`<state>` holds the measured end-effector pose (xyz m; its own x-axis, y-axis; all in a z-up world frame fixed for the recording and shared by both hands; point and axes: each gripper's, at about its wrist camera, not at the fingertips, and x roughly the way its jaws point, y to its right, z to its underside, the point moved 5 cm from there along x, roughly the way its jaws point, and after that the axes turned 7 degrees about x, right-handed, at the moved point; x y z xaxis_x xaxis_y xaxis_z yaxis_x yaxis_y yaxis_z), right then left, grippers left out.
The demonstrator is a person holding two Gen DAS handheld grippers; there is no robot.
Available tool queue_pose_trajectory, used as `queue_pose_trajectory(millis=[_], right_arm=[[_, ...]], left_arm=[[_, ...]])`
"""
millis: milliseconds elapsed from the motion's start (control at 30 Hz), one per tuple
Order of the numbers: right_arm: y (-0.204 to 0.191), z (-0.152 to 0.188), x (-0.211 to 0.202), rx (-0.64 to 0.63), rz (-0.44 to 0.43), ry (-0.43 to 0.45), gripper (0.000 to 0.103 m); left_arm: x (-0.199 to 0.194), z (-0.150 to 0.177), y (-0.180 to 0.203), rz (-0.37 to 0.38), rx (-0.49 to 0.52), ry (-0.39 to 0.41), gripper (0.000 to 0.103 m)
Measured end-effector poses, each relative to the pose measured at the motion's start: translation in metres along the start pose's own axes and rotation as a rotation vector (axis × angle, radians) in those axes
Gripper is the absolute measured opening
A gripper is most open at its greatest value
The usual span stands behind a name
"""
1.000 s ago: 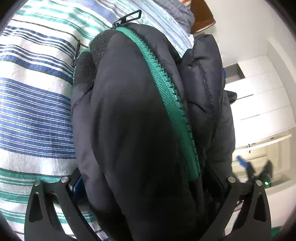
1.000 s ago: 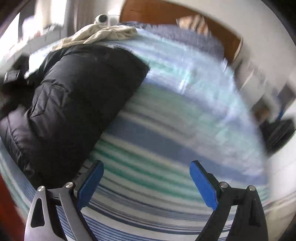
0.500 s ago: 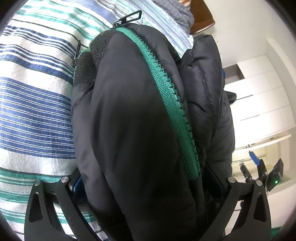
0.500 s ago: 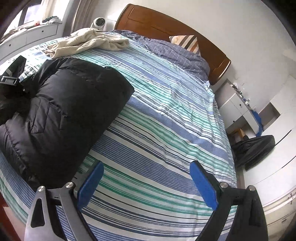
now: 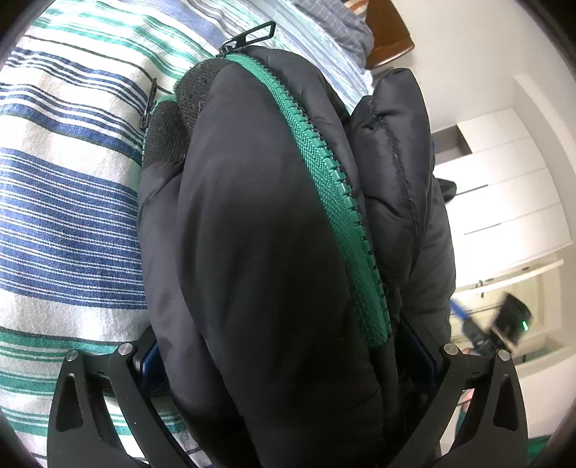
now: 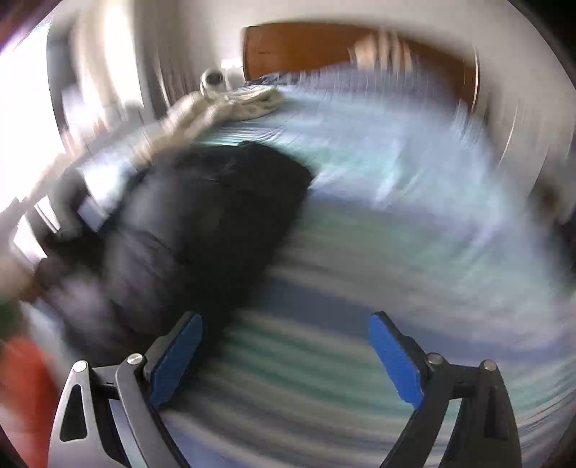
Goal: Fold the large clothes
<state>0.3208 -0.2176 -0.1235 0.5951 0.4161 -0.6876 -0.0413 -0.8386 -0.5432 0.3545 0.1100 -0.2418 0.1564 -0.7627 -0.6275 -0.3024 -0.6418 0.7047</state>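
A black puffer jacket (image 5: 259, 252) with a green zipper (image 5: 334, 201) fills the left wrist view. My left gripper (image 5: 288, 363) is shut on a thick bunch of the jacket, which hides most of both blue pads. In the blurred right wrist view the jacket (image 6: 201, 230) lies on the striped bedspread (image 6: 396, 270) at the left. My right gripper (image 6: 284, 356) is open and empty above the bedspread, its left pad (image 6: 176, 356) next to the jacket's near edge.
A beige cloth (image 6: 223, 108) lies at the bed's far left, before a wooden headboard (image 6: 316, 50). Pillows (image 5: 338, 21) lie at the head. White wardrobes (image 5: 504, 201) stand to the right of the bed. My right gripper shows small in the left wrist view (image 5: 500, 327).
My right gripper swings fast, so its view is blurred, and the jacket is now closer to its left pad. My left gripper still holds the jacket in the same place.
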Motion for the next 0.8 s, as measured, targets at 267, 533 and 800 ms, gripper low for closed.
queue_pose_trajectory(millis=[267, 533, 800], right_arm=[[0.017, 0.004, 0.101, 0.325, -0.401, -0.168, 0.072], [0.009, -0.007, 0.139, 0.317, -0.392, -0.209, 0.072], [-0.048, -0.015, 0.075, 0.077, -0.463, -0.056, 0.056]], left_arm=[[0.001, 0.001, -0.003, 0.002, -0.003, -0.003, 0.103], [0.004, -0.002, -0.005, -0.008, -0.026, 0.012, 0.099], [-0.040, 0.004, 0.046, 0.041, 0.057, 0.099, 0.048]])
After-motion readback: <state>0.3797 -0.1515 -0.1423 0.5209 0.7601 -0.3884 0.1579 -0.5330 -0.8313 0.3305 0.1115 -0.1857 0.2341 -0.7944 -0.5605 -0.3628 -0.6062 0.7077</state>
